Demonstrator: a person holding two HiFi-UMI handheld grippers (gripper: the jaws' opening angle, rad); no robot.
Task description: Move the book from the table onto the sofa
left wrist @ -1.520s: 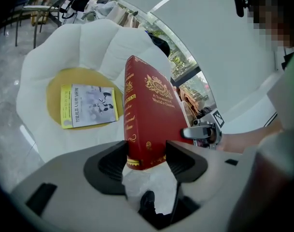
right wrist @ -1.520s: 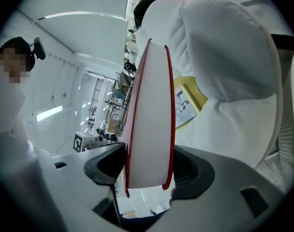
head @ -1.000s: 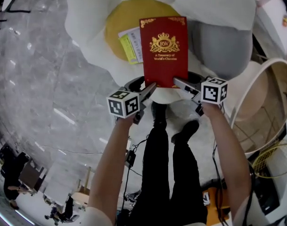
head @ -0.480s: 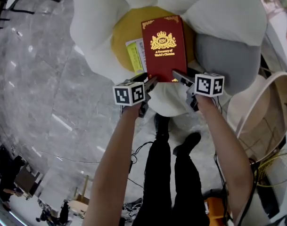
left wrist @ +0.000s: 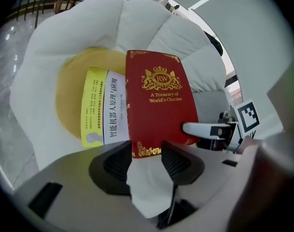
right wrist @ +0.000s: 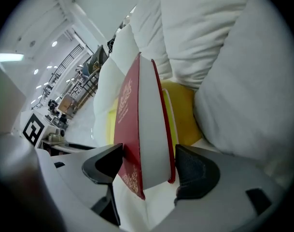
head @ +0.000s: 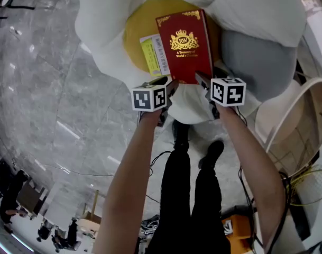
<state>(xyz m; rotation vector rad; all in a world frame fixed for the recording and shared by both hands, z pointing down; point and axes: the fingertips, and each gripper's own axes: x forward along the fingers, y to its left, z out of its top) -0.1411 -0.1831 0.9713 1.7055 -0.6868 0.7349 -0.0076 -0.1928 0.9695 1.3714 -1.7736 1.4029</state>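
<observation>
A red hardback book (head: 184, 46) with gold print lies on the yellow centre cushion (head: 135, 33) of a white flower-shaped sofa (head: 102, 15). It partly covers a yellow and white booklet (head: 153, 54). My left gripper (head: 168, 86) is at the book's near left corner. In the left gripper view its jaws (left wrist: 146, 153) have just been closing, and the book (left wrist: 156, 105) only shows its corner past their tips. My right gripper (head: 202, 81) is at the near right corner. Its jaws (right wrist: 149, 161) have just been opening and straddle the book's edge (right wrist: 147, 129) with a gap at the right pad.
A grey cushion (head: 250, 57) lies right of the book. A round white frame (head: 303, 115) stands at the far right. The person's legs (head: 187, 184) and cables are below on the marble floor (head: 39, 89). People stand far off at the lower left.
Both grippers and the book moved up the head view onto the sofa's yellow centre. The book now rests there, slightly turned. The right jaws have widened around it.
</observation>
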